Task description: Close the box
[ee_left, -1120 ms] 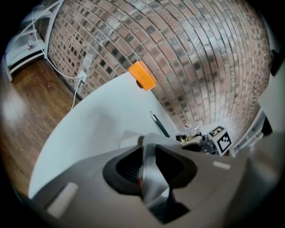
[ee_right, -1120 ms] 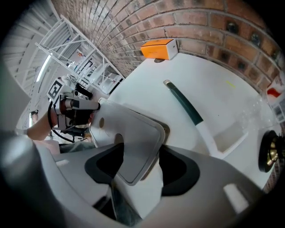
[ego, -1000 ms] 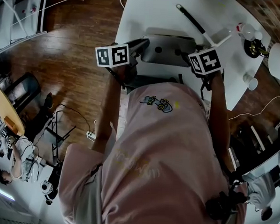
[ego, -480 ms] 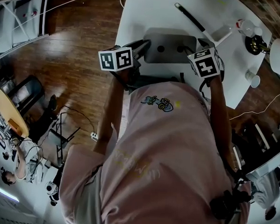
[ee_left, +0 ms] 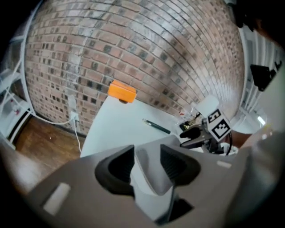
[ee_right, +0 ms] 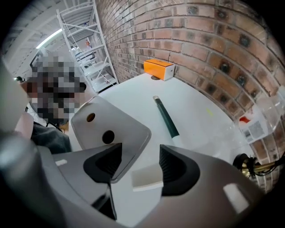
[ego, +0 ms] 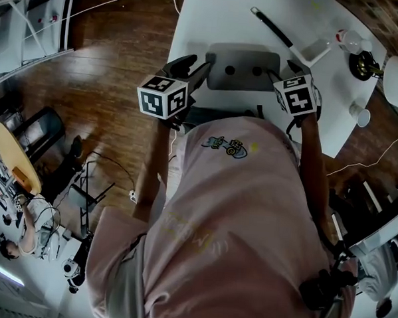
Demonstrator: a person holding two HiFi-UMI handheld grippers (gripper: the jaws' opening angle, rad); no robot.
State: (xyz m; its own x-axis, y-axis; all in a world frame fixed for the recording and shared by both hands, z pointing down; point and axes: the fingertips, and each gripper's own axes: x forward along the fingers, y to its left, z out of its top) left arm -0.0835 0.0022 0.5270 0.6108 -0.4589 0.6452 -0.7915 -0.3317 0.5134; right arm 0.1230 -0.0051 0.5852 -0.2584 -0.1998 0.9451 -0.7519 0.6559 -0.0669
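Note:
The grey box (ego: 242, 67) with two round holes in its top lies on the white table (ego: 213, 16) just ahead of the person. My left gripper (ego: 194, 63) hovers at the box's left end. In the left gripper view its jaws (ee_left: 147, 160) have just been opening, and a grey corner of the box (ee_left: 153, 178) shows between them without being pinched. My right gripper (ego: 284, 65) is at the box's right end. Its jaws (ee_right: 136, 162) stand wide, with the lid's corner (ee_right: 111, 127) and a small white block (ee_right: 147, 176) between them.
A dark-handled tool (ego: 272, 27) with a white end lies behind the box. An orange carton (ee_right: 159, 68) stands at the brick wall. A bottle (ego: 348, 40), a brass lamp base (ego: 363, 64) and a white cup (ego: 359, 115) sit at the table's right. White shelving (ego: 26, 20) stands left.
My left gripper has lifted and rolled, coming off the box's left end with its jaws spread wider. My right gripper has tilted but stays at the right end.

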